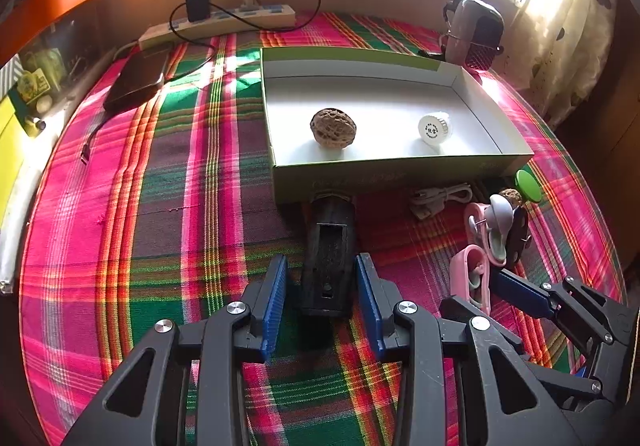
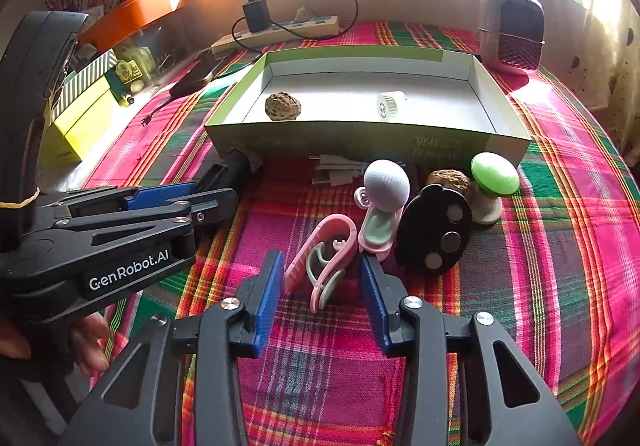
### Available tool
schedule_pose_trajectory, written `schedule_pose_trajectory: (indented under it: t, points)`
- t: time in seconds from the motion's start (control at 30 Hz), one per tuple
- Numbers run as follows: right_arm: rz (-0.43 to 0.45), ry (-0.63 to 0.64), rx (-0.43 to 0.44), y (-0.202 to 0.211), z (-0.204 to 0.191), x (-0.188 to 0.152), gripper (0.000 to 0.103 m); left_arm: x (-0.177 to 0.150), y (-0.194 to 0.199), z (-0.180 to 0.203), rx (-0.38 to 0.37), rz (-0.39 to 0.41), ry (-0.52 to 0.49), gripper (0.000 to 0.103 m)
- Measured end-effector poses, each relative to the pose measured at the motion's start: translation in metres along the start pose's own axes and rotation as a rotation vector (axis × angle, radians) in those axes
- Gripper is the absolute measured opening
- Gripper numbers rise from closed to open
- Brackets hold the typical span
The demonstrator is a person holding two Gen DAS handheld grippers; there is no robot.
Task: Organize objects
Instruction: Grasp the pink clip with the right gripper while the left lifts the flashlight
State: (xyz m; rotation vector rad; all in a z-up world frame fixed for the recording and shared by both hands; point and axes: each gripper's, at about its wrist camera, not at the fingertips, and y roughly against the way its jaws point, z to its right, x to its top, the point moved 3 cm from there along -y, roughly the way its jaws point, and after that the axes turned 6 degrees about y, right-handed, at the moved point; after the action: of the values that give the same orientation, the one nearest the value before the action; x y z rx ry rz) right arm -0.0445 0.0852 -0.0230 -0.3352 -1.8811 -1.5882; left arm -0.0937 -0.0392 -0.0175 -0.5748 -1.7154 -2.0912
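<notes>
Both grippers tilt downward: left gripper (image 1: 322, 278) straddles black holder (image 1: 329, 266).

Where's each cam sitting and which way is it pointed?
Left wrist: on the left gripper, angled down at the black tube between its open fingers, box ahead; right gripper at right.
Right wrist: on the right gripper, angled down at the pink clip; left gripper and a hand at left.
Shared: box, walnut, plaid cloth.
</notes>
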Motion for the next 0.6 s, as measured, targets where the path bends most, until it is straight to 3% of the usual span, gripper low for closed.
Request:
schedule_pose_trajectory:
  t: [0.37, 0.6]
  points:
    - [0.005, 0.009, -0.021, 0.0021, 0.0016, -0.0018, 0.025, 0.0028, 0.0001, -0.0020, -0.006, 0.014, 0.009, 0.033]
    - [0.015, 0.026, -0.007, 0.0043, 0.0023, -0.0036, 0.025, 0.0013, 0.0004, -0.0043, 0.013, 0.023, 0.018, 0.025]
